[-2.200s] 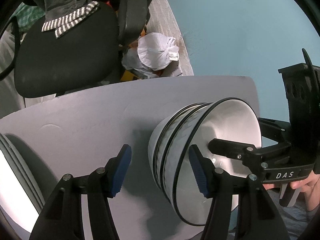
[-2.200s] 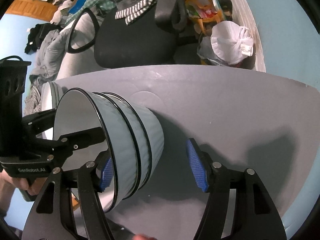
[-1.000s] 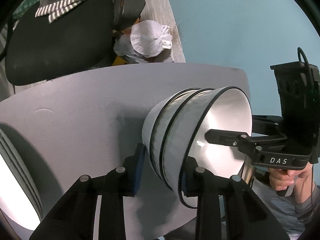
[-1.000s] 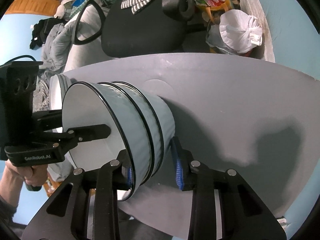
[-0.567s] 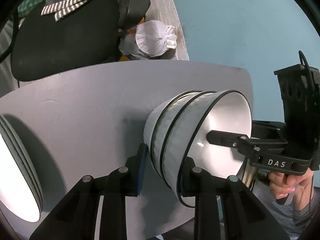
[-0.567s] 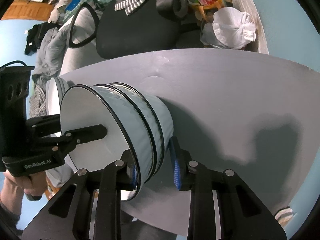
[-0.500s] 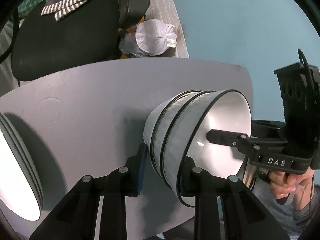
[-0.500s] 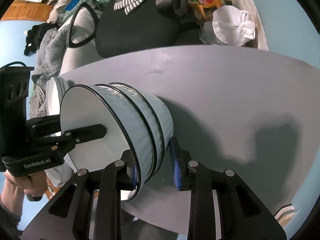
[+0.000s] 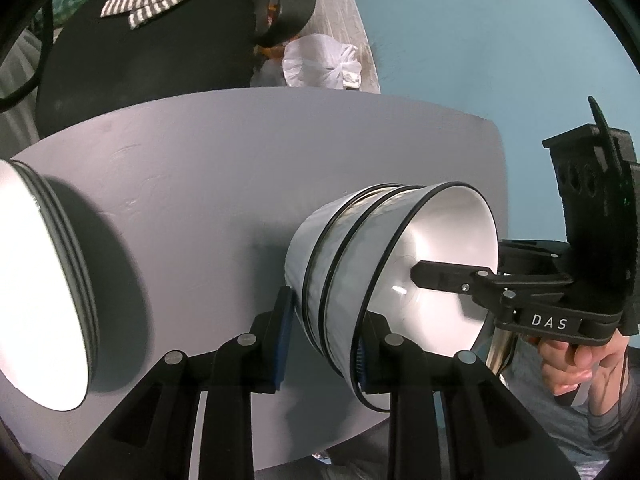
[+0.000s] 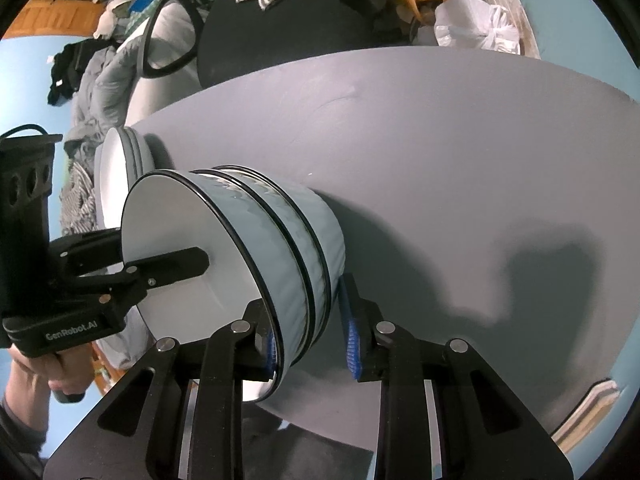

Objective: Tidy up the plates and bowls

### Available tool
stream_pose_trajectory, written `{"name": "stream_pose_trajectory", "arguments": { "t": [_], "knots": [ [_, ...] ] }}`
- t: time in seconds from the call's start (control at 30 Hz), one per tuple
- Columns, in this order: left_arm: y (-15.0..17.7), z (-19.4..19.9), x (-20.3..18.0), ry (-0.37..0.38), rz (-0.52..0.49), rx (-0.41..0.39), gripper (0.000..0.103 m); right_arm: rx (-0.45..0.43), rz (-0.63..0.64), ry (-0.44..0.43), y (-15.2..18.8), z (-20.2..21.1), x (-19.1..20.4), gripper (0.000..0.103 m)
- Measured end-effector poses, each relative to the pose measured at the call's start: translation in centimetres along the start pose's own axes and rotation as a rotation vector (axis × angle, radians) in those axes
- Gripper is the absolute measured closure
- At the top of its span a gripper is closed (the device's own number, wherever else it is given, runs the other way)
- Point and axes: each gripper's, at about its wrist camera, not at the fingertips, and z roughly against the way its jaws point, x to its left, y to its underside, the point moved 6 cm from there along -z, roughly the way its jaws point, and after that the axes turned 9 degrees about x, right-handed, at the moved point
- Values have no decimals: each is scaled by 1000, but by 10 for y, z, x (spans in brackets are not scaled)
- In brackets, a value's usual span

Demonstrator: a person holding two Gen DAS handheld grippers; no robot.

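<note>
Three nested bowls [image 9: 360, 276] sit on the grey desk [image 9: 224, 200] near its front edge. The left claw [image 9: 322, 340] and the right claw [image 10: 310, 334] each clamp the stack's wall from opposite sides, one finger inside, one outside. A pile of plates [image 9: 44, 284] lies on the desk's left part, apart from the bowls.

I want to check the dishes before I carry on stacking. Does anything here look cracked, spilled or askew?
Nothing stands out. The three nested bowls sit evenly in one another, rims unchipped, with the left gripper and the right gripper clamped on opposite sides of their walls. The stack of plates looks tidy on the grey table, with no spills.
</note>
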Motion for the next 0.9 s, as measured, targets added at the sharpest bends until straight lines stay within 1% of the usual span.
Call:
{"name": "stream_pose_trajectory", "arguments": {
  "t": [0.27, 0.4, 0.53, 0.63, 0.8, 0.87, 0.9],
  "knots": [
    [3, 6, 16, -6, 15, -11, 79, 0, 10, 15, -2, -9, 14, 77],
    [7, 9, 18, -7, 12, -18, 79, -6, 8, 29, -4, -13, 17, 78],
    [8, 9, 21, -13, 11, -16, 79, -17, -8, 25, -4, -14, 19, 77],
    [8, 10, 22, 0, 19, -1, 78, -14, -12, 34, -5, -15, 20, 77],
    [0, 3, 21, 73, 42, 28, 69, -9, -33, 1, -7, -17, 17, 74],
    [0, -2, 20, 96, 42, 42, 60, -7, -30, -9, -8, -18, 16, 71],
    [1, -6, 19, 109, 45, 56, 58, -5, -30, -14, -8, -19, 16, 69]
  ]
}}
